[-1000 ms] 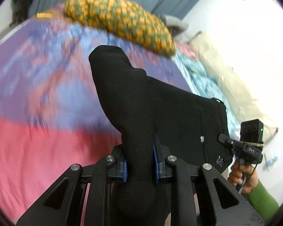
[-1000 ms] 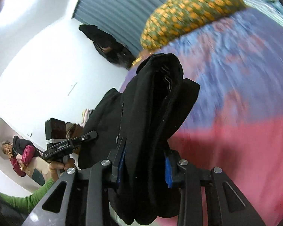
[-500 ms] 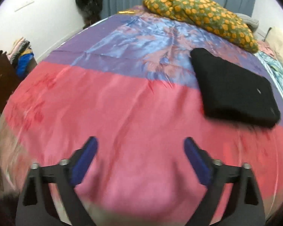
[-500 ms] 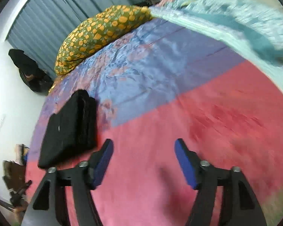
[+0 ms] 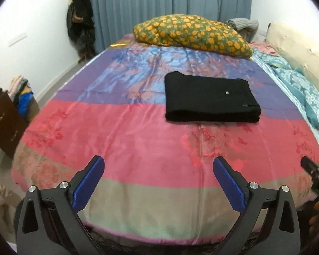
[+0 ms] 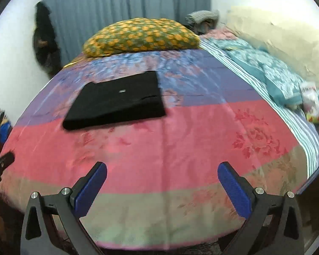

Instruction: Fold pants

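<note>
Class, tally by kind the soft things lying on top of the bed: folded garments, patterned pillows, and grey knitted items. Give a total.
Folded black pants: 1
Orange-spotted pillow: 1
Grey knitted item: 1
Total: 3

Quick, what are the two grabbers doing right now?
Left gripper: just opened wide, nothing between its fingers.
Right gripper: just opened wide, holding nothing.

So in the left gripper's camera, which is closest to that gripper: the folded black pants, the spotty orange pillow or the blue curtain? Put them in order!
1. Folded black pants, mid-bed, slightly right.
2. Spotty orange pillow, at the bed's far end.
3. Blue curtain, on the back wall.
</note>
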Available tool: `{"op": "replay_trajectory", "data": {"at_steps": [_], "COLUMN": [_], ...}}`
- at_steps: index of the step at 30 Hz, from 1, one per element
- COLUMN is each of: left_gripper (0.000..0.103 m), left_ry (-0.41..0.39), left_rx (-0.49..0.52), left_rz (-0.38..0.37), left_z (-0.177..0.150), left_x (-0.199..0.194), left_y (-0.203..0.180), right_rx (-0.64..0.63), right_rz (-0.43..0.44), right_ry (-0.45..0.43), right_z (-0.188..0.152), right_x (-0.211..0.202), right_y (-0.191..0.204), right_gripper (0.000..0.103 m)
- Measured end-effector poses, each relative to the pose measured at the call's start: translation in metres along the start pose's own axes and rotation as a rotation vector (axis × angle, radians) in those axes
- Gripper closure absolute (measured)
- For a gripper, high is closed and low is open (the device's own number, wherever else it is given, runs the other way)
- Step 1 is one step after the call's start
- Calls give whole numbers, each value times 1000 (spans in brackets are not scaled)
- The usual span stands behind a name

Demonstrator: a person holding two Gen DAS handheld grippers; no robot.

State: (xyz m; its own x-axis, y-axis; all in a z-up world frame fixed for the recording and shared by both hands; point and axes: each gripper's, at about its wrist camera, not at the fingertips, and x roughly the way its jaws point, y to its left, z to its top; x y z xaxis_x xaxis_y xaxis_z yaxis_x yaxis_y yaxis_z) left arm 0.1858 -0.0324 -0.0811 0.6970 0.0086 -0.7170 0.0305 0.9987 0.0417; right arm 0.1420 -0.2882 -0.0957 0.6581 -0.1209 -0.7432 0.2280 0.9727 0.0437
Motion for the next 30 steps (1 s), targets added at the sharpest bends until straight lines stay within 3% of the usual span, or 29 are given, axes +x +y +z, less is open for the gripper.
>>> {"op": "replay_trajectory", "data": {"at_steps": [5, 10, 13, 15, 17, 20, 30], "left_gripper": [1, 1, 1, 1, 1, 1, 1], "left_ry": [-24, -37, -61, -76, -65, -64, -79], "left_rx": [24, 7, 34, 72, 84, 70, 41], "left_rz": [58, 7, 49, 78, 44, 11, 22], "left_z": [-7, -12, -13, -14, -15, -14, -9], "left_x": [-21, -42, -52, -58, -60, -62, -61], "left_y": [0, 1, -2, -6, -8, -9, -7], "right_rx": [-128, -120, -116, -110, -112, -131, -156], "right_rz": [-15, -26, -37, -42, -54, -66, -93], "right_ry": [-71, -129, -156, -162, -162, -164, -139], "right_z": [-5, 0, 1, 1, 0, 1, -3], "right_x": [-41, -67, -79, -83, -86, -90, -83], "right_y": [33, 39, 41, 39, 40, 45, 51], "right_gripper": [0, 0, 0, 0, 0, 0, 0]}}
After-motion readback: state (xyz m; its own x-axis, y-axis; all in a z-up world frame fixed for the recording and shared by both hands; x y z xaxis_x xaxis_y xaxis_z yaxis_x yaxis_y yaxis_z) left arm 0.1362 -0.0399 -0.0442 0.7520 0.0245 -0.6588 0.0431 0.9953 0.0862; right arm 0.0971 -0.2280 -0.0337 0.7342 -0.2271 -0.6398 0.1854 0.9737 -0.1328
